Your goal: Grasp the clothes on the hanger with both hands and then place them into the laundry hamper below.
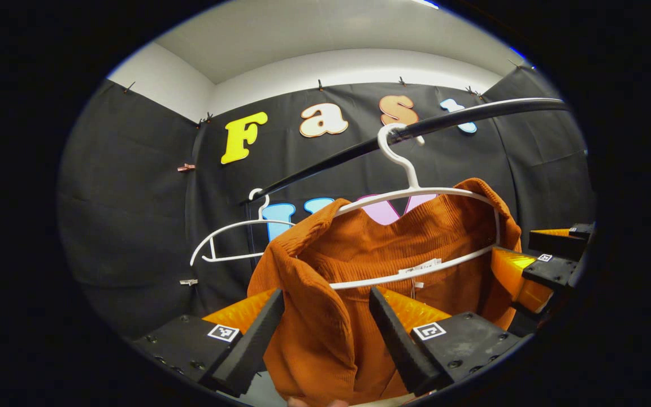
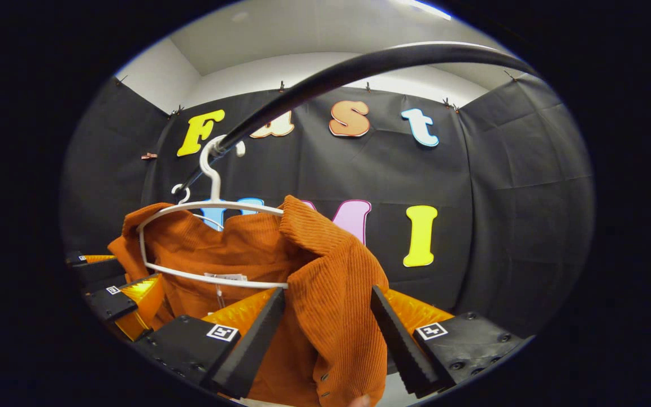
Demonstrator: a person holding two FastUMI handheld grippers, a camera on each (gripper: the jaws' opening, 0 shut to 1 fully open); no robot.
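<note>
Up close, the left gripper [image 1: 325,330] stands with its fingers [image 1: 252,339] spread, and one shoulder of the orange garment [image 1: 359,265] hangs in the gap between them; whether either finger touches the cloth I cannot tell. Just beyond the fingertips runs the lower bar of the white hanger [image 1: 416,271] that carries the garment, hooked over a black rail [image 1: 444,121] above. Past the left finger, farther along the rail, hangs a second hanger [image 1: 229,240], bare.

Likewise the right gripper [image 2: 328,328] is spread wide around the garment's [image 2: 331,282] other shoulder, which droops between its fingers [image 2: 399,339]. To the left of them the hanger [image 2: 190,243] hangs from the rail [image 2: 325,79], and the left gripper [image 2: 113,294] shows beside the far shoulder.
</note>
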